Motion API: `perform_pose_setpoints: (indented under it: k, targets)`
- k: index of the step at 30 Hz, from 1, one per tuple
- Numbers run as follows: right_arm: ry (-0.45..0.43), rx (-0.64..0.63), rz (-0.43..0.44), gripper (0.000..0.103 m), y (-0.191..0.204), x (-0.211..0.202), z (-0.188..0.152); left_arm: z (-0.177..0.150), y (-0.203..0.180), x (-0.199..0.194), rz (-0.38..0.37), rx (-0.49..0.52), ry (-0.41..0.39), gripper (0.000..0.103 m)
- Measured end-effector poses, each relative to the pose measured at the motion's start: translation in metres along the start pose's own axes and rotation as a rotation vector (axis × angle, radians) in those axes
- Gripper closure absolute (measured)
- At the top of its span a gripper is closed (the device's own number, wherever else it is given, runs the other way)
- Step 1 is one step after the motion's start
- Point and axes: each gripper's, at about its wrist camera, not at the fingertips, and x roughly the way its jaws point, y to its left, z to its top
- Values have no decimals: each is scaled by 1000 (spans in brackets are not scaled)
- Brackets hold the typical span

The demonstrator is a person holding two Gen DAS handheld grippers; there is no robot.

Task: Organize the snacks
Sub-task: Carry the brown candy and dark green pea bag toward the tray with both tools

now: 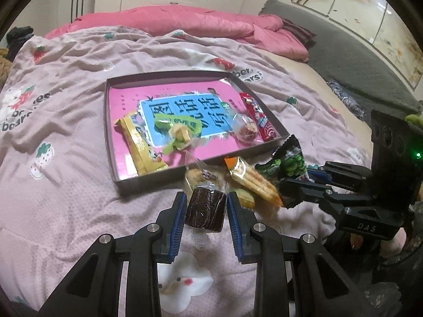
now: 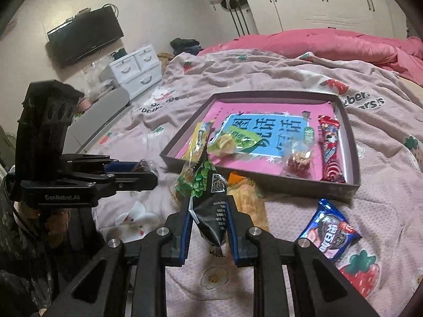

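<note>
Between the blue pads of my left gripper sits a brown chocolate cake roll in clear wrap, held shut above the bedspread. My right gripper is shut on a green-and-black pea packet, which stands upright. Each gripper shows in the other's view: the right gripper with the pea packet, the left gripper with the cake roll. Just ahead lies a dark shallow tray with a pink liner. It holds a yellow bar, a green candy packet, a clear-wrapped round snack and a red bar.
A cracker packet and other loose snacks lie on the bedspread by the tray's near edge. A blue cookie packet lies right of my right gripper. A pink quilt is bunched behind the tray. White drawers stand beyond the bed's left side.
</note>
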Motion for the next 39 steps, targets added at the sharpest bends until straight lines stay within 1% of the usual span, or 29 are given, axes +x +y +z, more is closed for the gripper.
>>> perform_pose_setpoints:
  k: [13, 28, 39]
  targets:
    - [-44, 49, -37, 79, -18, -5, 7, 7, 11, -4, 18, -46, -42, 71]
    - [-87, 63, -52, 79, -29, -10, 17, 17, 18, 5, 28, -85, -42, 71]
    - [-120, 88, -74, 79, -44, -13, 25, 31, 22, 9, 53, -107, -77, 71]
